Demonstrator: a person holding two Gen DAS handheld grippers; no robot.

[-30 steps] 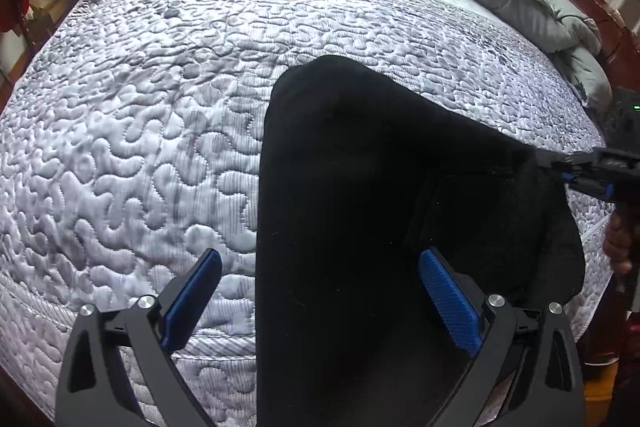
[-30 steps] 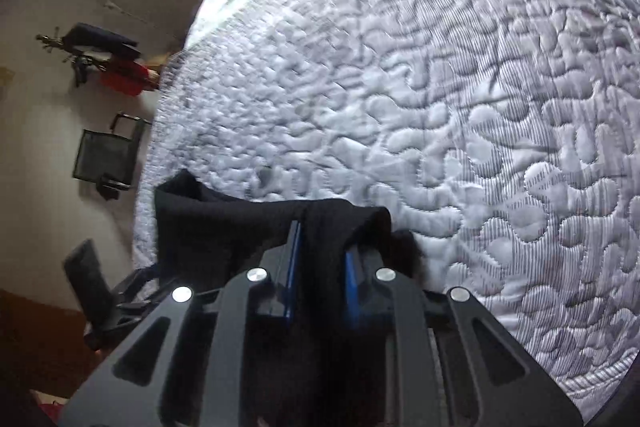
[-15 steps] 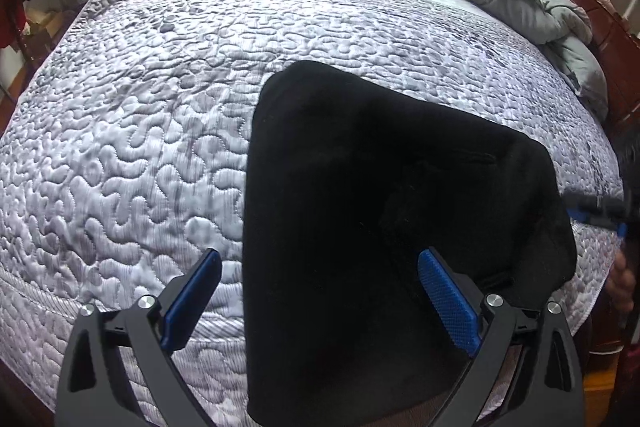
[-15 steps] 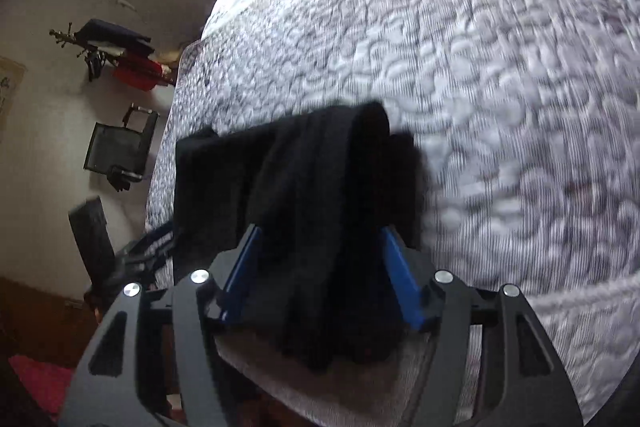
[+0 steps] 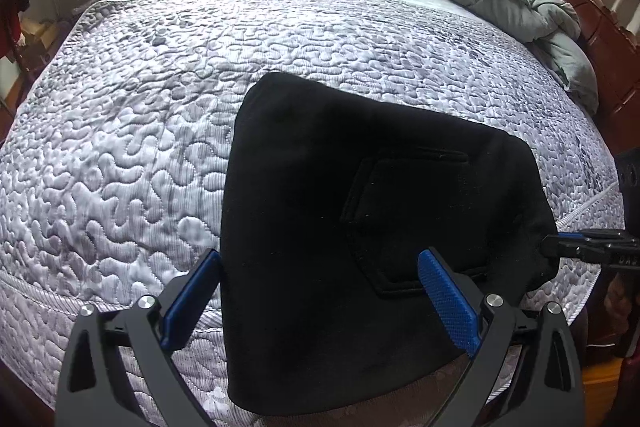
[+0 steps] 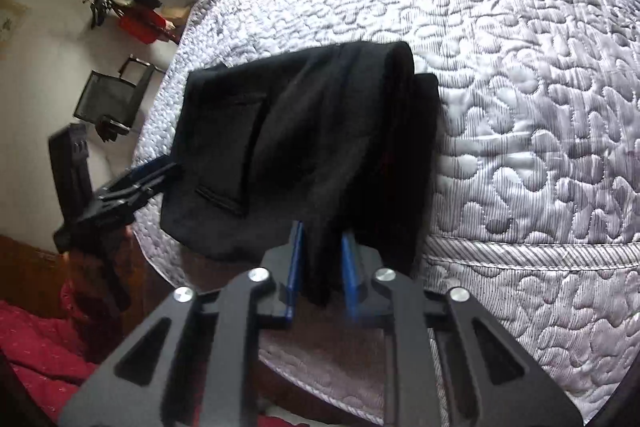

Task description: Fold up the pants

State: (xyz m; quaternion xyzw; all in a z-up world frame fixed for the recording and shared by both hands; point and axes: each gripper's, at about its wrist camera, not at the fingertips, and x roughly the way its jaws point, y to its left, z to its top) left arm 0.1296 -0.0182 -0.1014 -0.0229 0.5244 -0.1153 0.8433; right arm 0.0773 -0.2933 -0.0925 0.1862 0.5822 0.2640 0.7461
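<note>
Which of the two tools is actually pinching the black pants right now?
The right tool: its blue pads are closed on a fold of the pants. The left tool stands wide open, its pads on either side of the cloth without pressing it.

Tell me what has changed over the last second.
The right gripper let go of the black pants, shifted along their edge, and its jaws have just closed on a fold again. The left gripper stayed open over the pants, which stayed on the quilted bed.

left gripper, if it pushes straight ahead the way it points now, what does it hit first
Most likely the black pants: the open left gripper straddles them, and they fill the view ahead. The quilted bedspread lies underneath; depth is unclear.
</note>
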